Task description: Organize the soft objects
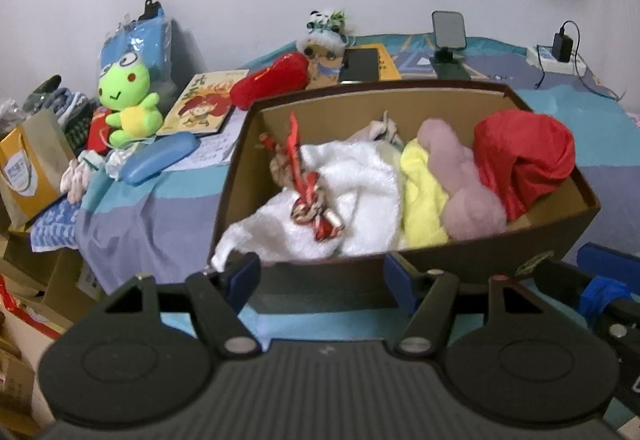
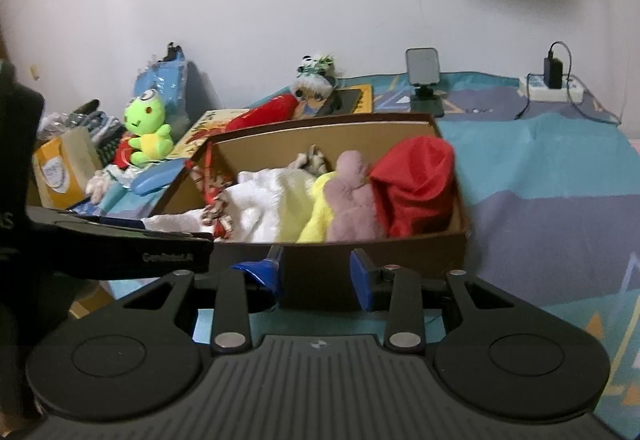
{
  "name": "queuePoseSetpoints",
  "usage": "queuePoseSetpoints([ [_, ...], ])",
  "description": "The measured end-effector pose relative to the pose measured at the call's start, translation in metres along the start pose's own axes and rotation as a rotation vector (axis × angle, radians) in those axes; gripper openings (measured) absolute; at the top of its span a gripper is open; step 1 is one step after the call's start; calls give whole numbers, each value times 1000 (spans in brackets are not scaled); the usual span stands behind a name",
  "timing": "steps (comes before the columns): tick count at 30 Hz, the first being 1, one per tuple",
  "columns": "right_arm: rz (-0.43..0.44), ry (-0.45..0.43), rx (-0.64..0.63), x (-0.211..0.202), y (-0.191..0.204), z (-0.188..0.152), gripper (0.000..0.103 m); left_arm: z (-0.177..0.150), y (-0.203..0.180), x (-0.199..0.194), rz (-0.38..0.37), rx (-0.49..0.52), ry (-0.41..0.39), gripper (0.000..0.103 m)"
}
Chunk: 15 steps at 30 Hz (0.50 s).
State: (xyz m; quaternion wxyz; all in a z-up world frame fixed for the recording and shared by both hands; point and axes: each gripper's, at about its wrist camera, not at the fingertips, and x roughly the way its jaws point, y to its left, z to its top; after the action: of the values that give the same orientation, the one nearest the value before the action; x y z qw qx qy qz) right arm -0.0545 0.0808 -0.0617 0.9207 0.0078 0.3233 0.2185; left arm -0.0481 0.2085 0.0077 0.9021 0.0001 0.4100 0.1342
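A brown cardboard box (image 1: 440, 95) sits on the bed and holds a white towel (image 1: 360, 191), a red-and-white rope toy (image 1: 312, 203), a yellow cloth (image 1: 424, 195), a pink plush (image 1: 468, 191) and a red cloth (image 1: 524, 155). The box also shows in the right wrist view (image 2: 400, 256). My left gripper (image 1: 320, 276) is open and empty at the box's near wall. My right gripper (image 2: 318, 272) is open and empty, just short of the box front. A green frog plush (image 1: 128, 95) sits left of the box.
A red plush (image 1: 272, 77) and a panda toy (image 1: 324, 35) lie behind the box. Books (image 1: 204, 103), a blue case (image 1: 160, 157), a paper bag (image 1: 28, 167), a phone stand (image 1: 448, 39) and a charger (image 1: 560, 47) are on the bed.
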Motion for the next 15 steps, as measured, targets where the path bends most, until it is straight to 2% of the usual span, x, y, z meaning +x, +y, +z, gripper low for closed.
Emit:
queuePoseSetpoints([
  [4, -35, -1, -12, 4, -7, 11, 20, 14, -10, 2, -1, -2, -15, 67],
  [9, -33, -34, 0, 8, -20, 29, 20, 36, -20, 9, 21, -11, -47, 67],
  [15, -50, -70, -1, 28, -37, 47, 20, 52, -25, 26, 40, -8, -45, 68],
])
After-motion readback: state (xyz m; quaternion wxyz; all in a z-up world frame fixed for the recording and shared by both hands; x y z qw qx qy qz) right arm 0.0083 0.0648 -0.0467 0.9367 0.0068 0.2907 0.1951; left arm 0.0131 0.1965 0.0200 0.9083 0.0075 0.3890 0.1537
